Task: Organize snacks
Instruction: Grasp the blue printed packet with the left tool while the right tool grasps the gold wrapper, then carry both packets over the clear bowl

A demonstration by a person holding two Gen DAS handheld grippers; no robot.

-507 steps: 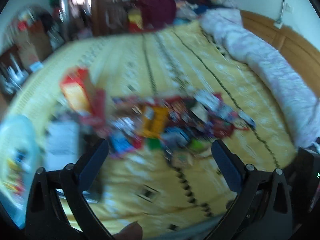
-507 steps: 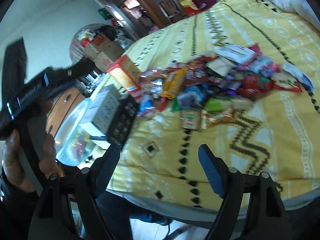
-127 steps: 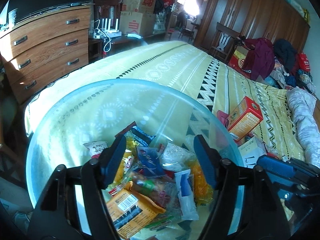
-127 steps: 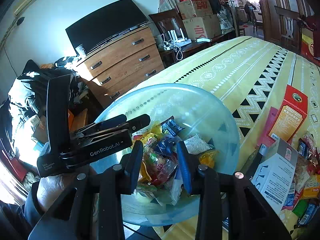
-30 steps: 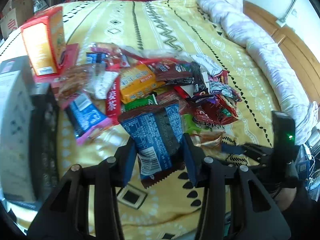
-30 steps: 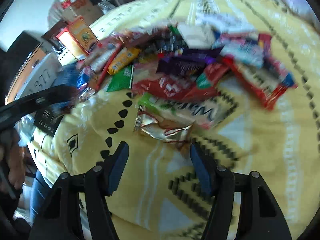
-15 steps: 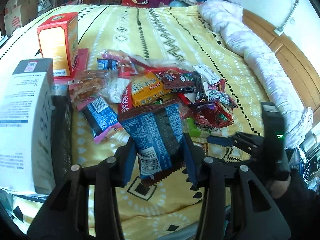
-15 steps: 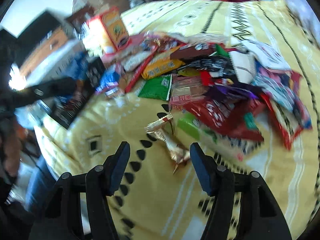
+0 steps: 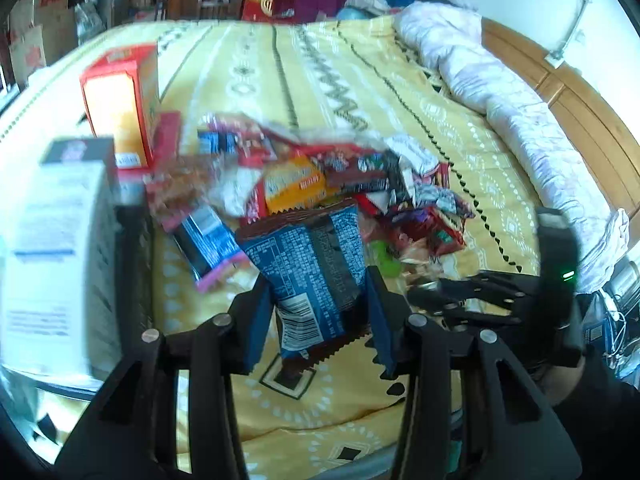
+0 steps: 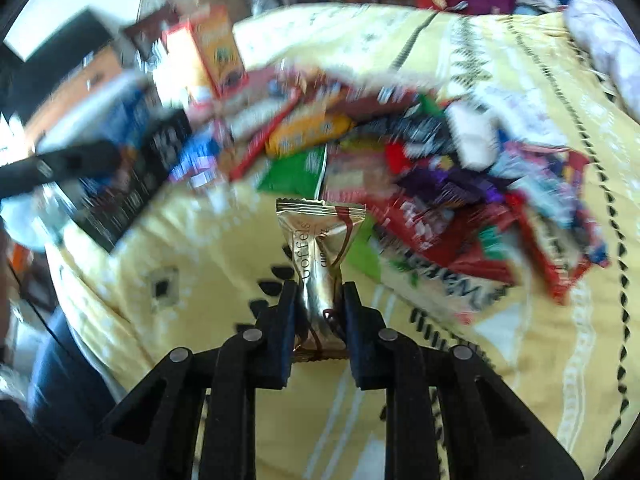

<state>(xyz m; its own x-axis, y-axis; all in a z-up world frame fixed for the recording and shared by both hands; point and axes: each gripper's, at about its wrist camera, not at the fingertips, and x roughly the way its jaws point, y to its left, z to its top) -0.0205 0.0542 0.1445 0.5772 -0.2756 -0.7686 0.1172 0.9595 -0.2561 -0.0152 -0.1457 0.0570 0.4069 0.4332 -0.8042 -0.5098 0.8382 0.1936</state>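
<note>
Right tool [image 10: 318, 312] closing, pads pinching gold wafer [image 10: 320, 248] upright, clear of bed [image 10: 192, 264] | left tool [image 9: 316, 312] clamps blue packet [image 9: 312, 268] | pile [image 10: 420, 168] at 1 o'clock | both lifted, likely for carrying off

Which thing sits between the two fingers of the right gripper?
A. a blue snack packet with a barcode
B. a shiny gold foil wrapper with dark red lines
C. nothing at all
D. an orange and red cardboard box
B: in the right wrist view the closing right gripper pinches the shiny gold foil wrapper at its lower half, clear of the yellow patterned bedspread.
</note>
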